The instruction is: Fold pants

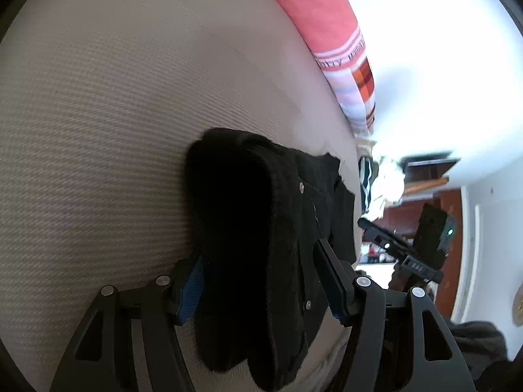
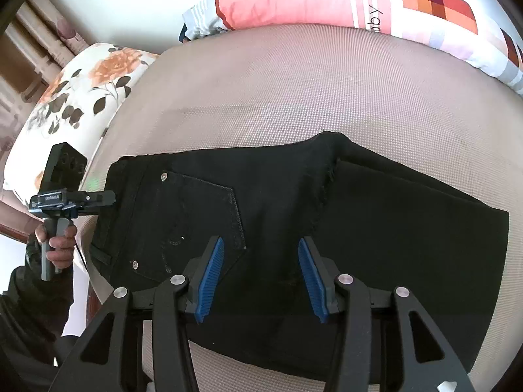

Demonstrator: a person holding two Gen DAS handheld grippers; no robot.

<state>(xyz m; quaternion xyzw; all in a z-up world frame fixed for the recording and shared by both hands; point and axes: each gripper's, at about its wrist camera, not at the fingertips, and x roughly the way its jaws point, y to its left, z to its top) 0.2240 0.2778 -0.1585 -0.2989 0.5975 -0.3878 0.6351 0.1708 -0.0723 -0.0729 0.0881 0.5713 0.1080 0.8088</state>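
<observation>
The black pants (image 2: 294,209) lie folded on a beige mattress (image 2: 294,91), waistband and back pocket to the left. My right gripper (image 2: 261,251) is open just above the middle of the pants and holds nothing. My left gripper (image 1: 258,261) has its jaws wide apart around the thick folded edge of the pants (image 1: 248,228); whether the pads press the cloth is unclear. The left gripper also shows in the right wrist view (image 2: 98,197) at the waistband end, held by a hand. The right gripper shows in the left wrist view (image 1: 402,248).
A pink and white patterned pillow (image 2: 327,0) lies at the far edge of the mattress. A floral pillow (image 2: 75,98) lies at the left. Dark wooden furniture (image 1: 425,202) stands beyond the mattress edge.
</observation>
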